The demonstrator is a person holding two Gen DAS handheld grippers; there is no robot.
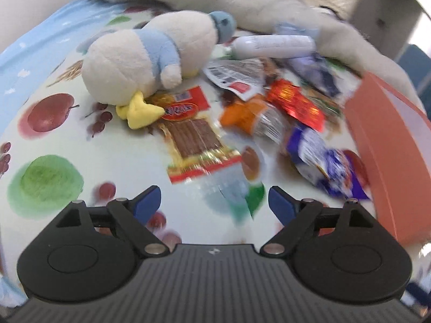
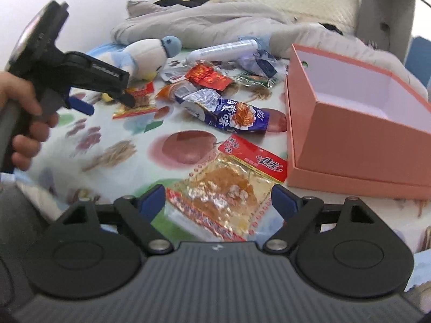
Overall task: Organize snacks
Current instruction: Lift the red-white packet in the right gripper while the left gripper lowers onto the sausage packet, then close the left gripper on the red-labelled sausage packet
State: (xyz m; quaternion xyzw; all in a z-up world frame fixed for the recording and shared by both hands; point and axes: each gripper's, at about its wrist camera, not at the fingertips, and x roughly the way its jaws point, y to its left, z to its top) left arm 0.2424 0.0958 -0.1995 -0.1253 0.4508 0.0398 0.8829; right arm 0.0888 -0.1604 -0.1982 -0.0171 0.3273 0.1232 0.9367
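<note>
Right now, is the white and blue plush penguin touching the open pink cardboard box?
Apart. The right wrist view shows the plush penguin far left of the pink box, with scattered snack packets between them.

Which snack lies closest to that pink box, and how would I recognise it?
Start at the open pink box on the fruit-print cloth. Just beside its near corner lies a flat clear packet with a red header and golden-orange contents. The blue-and-white packet lies farther back.

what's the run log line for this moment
left hand-held gripper: open, empty | right hand-held gripper: open over orange snack packet | pink box: empty
</note>
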